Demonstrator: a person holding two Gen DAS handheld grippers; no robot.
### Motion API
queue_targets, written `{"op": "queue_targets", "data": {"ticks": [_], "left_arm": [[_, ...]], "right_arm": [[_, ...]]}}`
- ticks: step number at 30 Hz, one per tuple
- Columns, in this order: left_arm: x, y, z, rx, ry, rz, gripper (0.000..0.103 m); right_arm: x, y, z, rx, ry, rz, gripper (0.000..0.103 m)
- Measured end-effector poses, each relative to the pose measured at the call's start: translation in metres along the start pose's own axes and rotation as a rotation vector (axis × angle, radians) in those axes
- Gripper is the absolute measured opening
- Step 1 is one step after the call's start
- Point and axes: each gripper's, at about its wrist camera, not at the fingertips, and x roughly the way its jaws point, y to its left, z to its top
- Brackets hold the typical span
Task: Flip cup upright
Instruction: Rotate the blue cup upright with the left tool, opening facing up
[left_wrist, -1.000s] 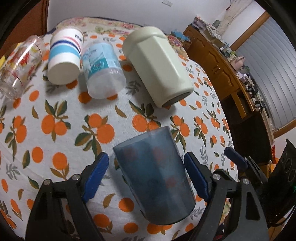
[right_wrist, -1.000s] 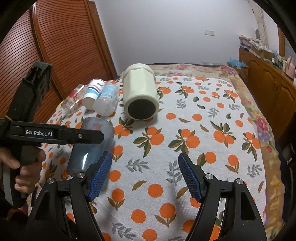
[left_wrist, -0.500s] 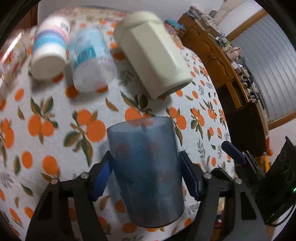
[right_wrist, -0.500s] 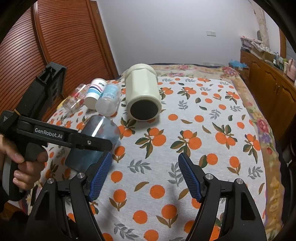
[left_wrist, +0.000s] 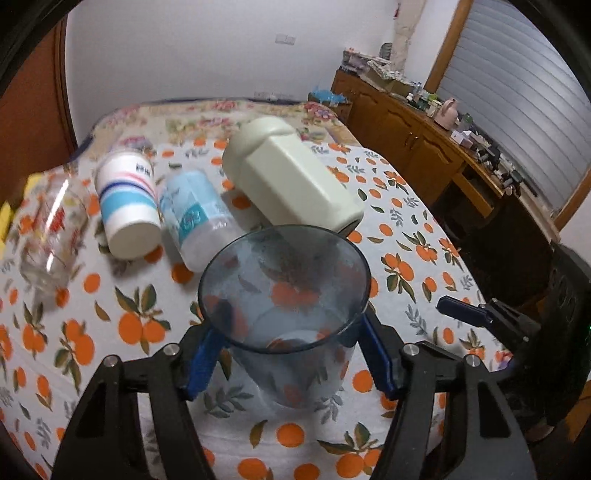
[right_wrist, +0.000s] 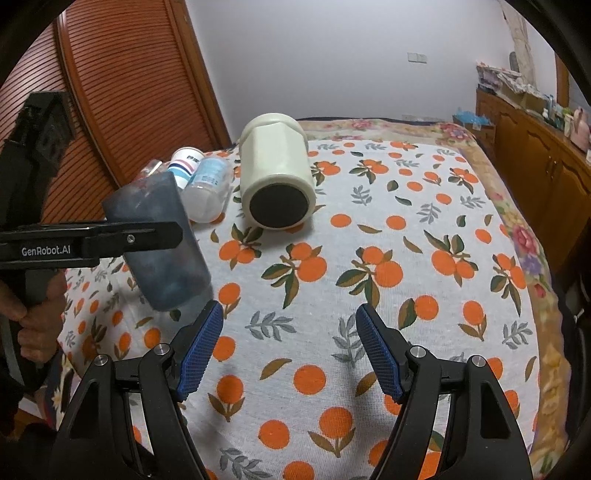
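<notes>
My left gripper (left_wrist: 288, 354) is shut on a translucent blue-grey cup (left_wrist: 288, 325). The cup is nearly upright, tilted a little, with its open mouth up. Whether its base touches the orange-print cloth I cannot tell. In the right wrist view the same cup (right_wrist: 162, 251) is held by the left gripper's black finger (right_wrist: 110, 236) at the left. My right gripper (right_wrist: 290, 347) is open and empty over the cloth to the right of the cup.
Behind the cup lie a large cream jar (left_wrist: 291, 184), a clear blue-labelled bottle (left_wrist: 195, 221), a white striped cup (left_wrist: 125, 206) and a glass with red print (left_wrist: 48, 236), all on their sides. A wooden cabinet (left_wrist: 424, 147) stands right of the table.
The left gripper closed on the blue cup where it lay on its side, lifted it and turned it mouth-up. The right gripper stayed open and nearly still.
</notes>
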Motion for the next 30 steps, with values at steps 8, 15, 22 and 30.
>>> {"op": "queue_targets", "data": {"ticks": [8, 15, 22, 30], "left_arm": [[0.007, -0.011, -0.005, 0.057, -0.024, 0.052, 0.067], [0.005, -0.018, -0.013, 0.072, -0.014, 0.039, 0.067], [0.003, -0.024, -0.021, 0.07, -0.011, 0.043, 0.068], [-0.001, -0.027, -0.025, 0.074, -0.013, 0.041, 0.073]], "right_arm": [[0.0, -0.002, -0.002, 0.003, 0.0, -0.005, 0.076], [-0.002, -0.003, -0.002, 0.012, -0.005, -0.005, 0.076], [-0.004, -0.002, -0.001, 0.012, -0.012, -0.001, 0.076], [-0.009, 0.001, 0.001, 0.019, -0.024, 0.008, 0.076]]}}
